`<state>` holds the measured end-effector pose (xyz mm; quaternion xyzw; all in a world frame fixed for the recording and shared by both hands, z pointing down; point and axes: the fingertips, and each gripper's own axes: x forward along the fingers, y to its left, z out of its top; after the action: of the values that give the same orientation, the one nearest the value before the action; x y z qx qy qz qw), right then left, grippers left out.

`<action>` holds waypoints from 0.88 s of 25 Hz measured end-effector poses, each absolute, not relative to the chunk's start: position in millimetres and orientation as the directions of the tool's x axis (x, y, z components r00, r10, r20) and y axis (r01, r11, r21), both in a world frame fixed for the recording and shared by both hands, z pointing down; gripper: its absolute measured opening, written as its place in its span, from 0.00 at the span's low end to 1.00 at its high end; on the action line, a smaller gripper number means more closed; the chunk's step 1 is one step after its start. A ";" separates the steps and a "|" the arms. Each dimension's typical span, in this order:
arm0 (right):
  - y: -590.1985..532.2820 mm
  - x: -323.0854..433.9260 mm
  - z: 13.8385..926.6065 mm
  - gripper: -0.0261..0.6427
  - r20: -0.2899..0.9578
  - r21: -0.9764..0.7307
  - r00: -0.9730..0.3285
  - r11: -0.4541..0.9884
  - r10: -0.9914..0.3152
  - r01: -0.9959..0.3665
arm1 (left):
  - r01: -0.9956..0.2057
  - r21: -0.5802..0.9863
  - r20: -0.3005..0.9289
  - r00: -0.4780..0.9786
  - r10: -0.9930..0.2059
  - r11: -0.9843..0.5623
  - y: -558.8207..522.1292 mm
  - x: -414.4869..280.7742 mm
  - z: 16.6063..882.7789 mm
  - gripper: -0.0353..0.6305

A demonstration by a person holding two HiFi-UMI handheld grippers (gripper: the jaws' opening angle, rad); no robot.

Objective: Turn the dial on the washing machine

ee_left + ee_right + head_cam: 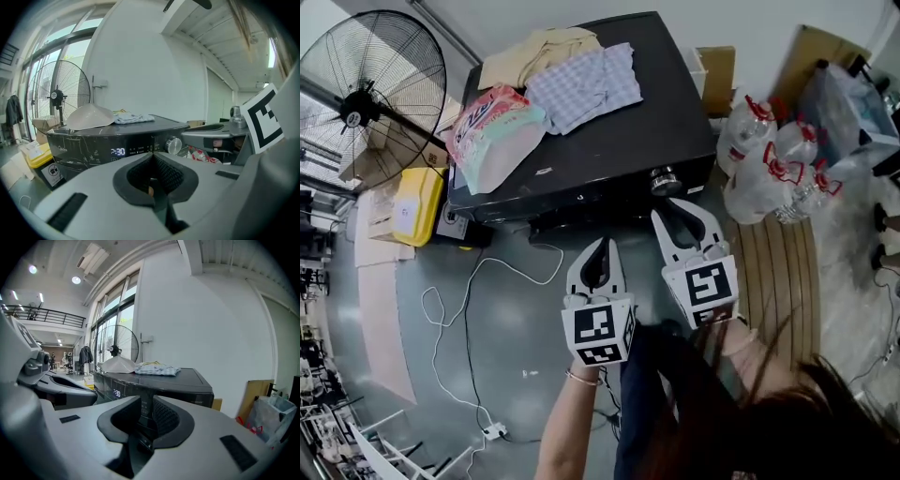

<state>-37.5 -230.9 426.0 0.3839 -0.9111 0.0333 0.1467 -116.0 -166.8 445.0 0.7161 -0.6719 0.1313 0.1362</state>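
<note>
The black washing machine (pixel 609 155) stands ahead with its silver dial (pixel 665 180) on the front panel at the right. My right gripper (pixel 670 210) is just short of the dial, its jaws a narrow gap apart with nothing between the pads. In the right gripper view the right gripper (pixel 146 401) points at the panel and the dial is hidden behind the jaws. My left gripper (pixel 602 242) hangs lower and to the left, shut and empty. In the left gripper view the shut left gripper (pixel 151 158) sits below the lit display (pixel 118 151), with the dial (pixel 173 145) up to the right.
Folded clothes (pixel 581 80) and a pink detergent bag (pixel 492 131) lie on the washer's lid. A standing fan (pixel 370 94) and a yellow bin (pixel 417 206) are at the left. Bagged water bottles (pixel 769 164) sit at the right, and a white cable (pixel 469 300) trails over the floor.
</note>
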 end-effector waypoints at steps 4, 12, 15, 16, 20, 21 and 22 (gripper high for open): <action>-228.0 -38.4 420.5 0.17 0.304 0.028 -0.664 0.703 -0.684 -0.711 | -0.999 0.029 0.372 0.054 -0.926 -0.046 -165.4 -118.7 436.1 0.07; -215.3 -36.0 403.7 0.13 0.311 0.015 -0.662 0.700 -0.682 -0.714 | -0.999 0.035 0.388 0.052 -0.920 -0.041 -152.5 -121.7 421.6 0.07; -209.1 -35.2 396.7 0.12 0.310 0.016 -0.658 0.696 -0.686 -0.718 | -0.998 0.040 0.384 0.052 -0.922 -0.039 -147.0 -123.3 414.1 0.07; -206.6 -34.8 394.1 0.12 0.309 0.016 -0.656 0.694 -0.688 -0.720 | -0.998 0.041 0.383 0.052 -0.922 -0.039 -144.4 -124.1 411.5 0.07; -194.8 -31.5 382.8 0.11 0.305 0.023 -0.648 0.686 -0.698 -0.728 | -0.998 0.043 0.373 0.053 -0.926 -0.040 -131.5 -127.0 400.0 0.07; -191.3 -30.2 379.2 0.10 0.303 0.023 -0.646 0.683 -0.701 -0.730 | -0.998 0.044 0.371 0.054 -0.927 -0.041 -128.2 -127.1 396.5 0.07; -187.5 -28.7 375.1 0.10 0.300 0.023 -0.644 0.680 -0.703 -0.732 | -0.998 0.045 0.368 0.056 -0.928 -0.043 -124.7 -126.8 392.5 0.07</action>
<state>-28.7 -187.5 375.1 0.3965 -0.9053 0.0503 0.1439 -126.8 -124.7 392.5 0.7120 -0.6764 0.1200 0.1456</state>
